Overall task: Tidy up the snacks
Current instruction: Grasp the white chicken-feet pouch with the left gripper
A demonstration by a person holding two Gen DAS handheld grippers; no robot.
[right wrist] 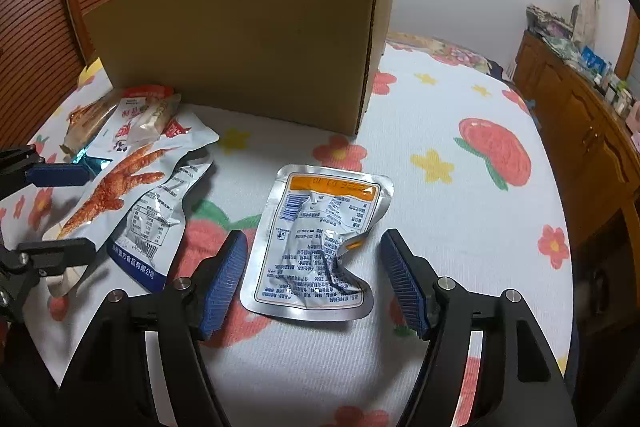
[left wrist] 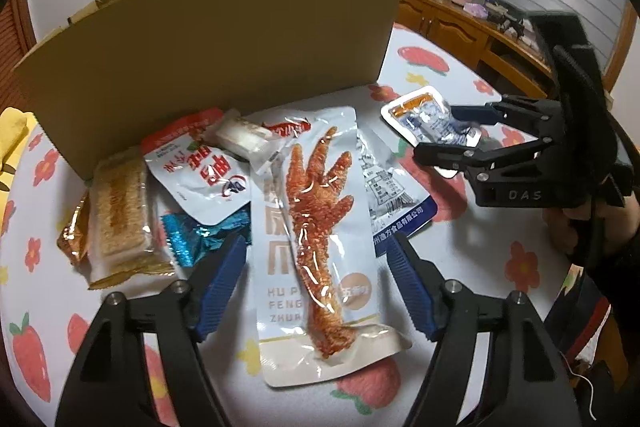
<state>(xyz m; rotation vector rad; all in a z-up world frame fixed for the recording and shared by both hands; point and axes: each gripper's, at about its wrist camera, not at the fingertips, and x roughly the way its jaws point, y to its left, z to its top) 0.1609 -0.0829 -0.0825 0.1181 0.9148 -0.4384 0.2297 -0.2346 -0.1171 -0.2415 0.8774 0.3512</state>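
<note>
Left wrist view: your left gripper (left wrist: 316, 271) hangs over a strawberry-print cloth (left wrist: 472, 267) with its blue pads spread wide on either side of a long white chicken-foot pouch (left wrist: 316, 227), gripping nothing. That pouch lies on top of a loose pile. Beside it on the left are a white and red pouch (left wrist: 200, 167), a crinkled teal wrapper (left wrist: 196, 235) and a clear-wrapped cracker bar (left wrist: 120, 211). A small white bar (left wrist: 244, 135) rests at the back of the pile, and a blue-edged printed pouch (left wrist: 392, 191) pokes out from under the chicken-foot pouch on the right. A tall cardboard box (left wrist: 224, 35) stands just behind the pile.

Right wrist view: your right gripper (right wrist: 316, 275) is also wide open and has hold of nothing. Between its pads, flat on the cloth, lies a crumpled silver pouch (right wrist: 316, 243), apart from the pile and in front of the box's near corner.

Neither view looks over the box's wall, so you cannot tell whether anything is inside yet. Judging from what shows, the sorting looks early: at least seven snacks are outside the box, and both tools are lined up for a pick but have not closed.
</note>
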